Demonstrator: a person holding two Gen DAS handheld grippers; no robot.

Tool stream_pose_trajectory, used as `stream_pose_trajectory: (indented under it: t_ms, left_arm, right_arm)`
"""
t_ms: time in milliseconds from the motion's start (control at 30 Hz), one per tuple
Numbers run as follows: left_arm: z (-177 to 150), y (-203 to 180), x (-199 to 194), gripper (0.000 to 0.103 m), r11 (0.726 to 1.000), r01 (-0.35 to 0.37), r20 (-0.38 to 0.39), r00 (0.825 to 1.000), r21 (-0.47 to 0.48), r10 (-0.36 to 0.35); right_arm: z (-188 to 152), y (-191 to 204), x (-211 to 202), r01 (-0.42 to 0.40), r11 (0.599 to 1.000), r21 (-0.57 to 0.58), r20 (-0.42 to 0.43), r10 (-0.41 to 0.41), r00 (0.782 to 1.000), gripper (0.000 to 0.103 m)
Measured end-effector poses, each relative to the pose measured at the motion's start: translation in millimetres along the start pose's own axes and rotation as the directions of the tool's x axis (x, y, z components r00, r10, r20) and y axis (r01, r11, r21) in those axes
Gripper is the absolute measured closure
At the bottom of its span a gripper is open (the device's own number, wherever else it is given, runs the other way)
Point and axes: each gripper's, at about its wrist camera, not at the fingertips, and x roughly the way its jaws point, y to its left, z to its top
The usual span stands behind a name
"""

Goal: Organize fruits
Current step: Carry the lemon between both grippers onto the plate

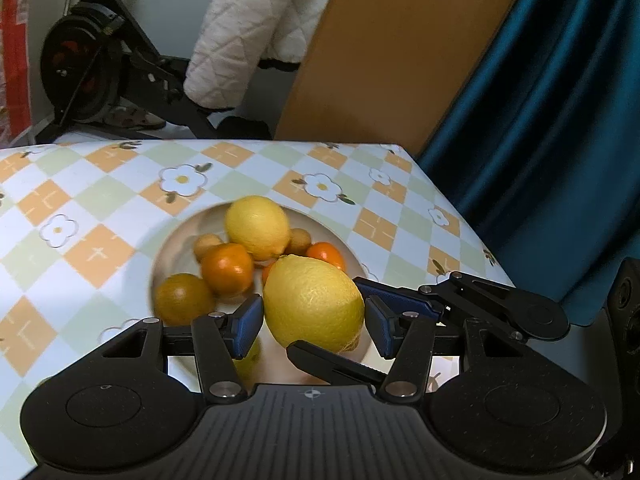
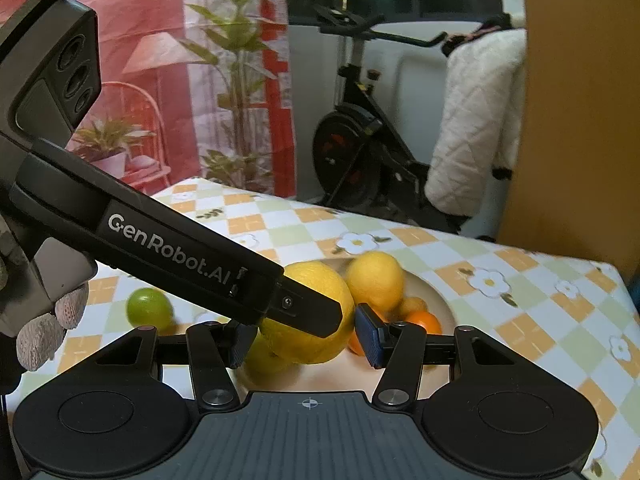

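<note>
Lemon (image 1: 314, 304) clamped between left tongs (image 1: 314, 322) and right tongs (image 2: 306, 334), above plate (image 1: 176, 240).

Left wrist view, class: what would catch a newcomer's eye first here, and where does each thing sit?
A big yellow lemon fills the middle, between the blue pads of the left gripper, with the right gripper reaching in from the right. Behind it a white plate holds another lemon and oranges on a checked, flowered tablecloth. The right wrist view adds a green fruit alone on the cloth.
</note>
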Motion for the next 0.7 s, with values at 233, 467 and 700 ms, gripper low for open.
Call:
stream_pose_trajectory:
  t_ms: [233,467,700]
  left_arm:
    - [-3,4,18,0.045,1.000,-0.022,-0.043,0.999,-0.005,0.022]
    - [2,9,33,0.046,0.998,-0.065,-0.066,0.996,0.009,0.065]
    - [3,11,35,0.046,0.997,-0.081,-0.063,0.995,0.013,0.082]
  right_arm:
    - [-12,-11,13,-0.009,1.000,0.023,-0.033,0.010,0.999,0.054]
    - [-16,-15,34,-0.018,0.999,0.035,-0.071,0.020,0.997,0.054]
    - [-19,-18,48,-0.032,0.998,0.050,-0.098,0.037,0.995,0.054]
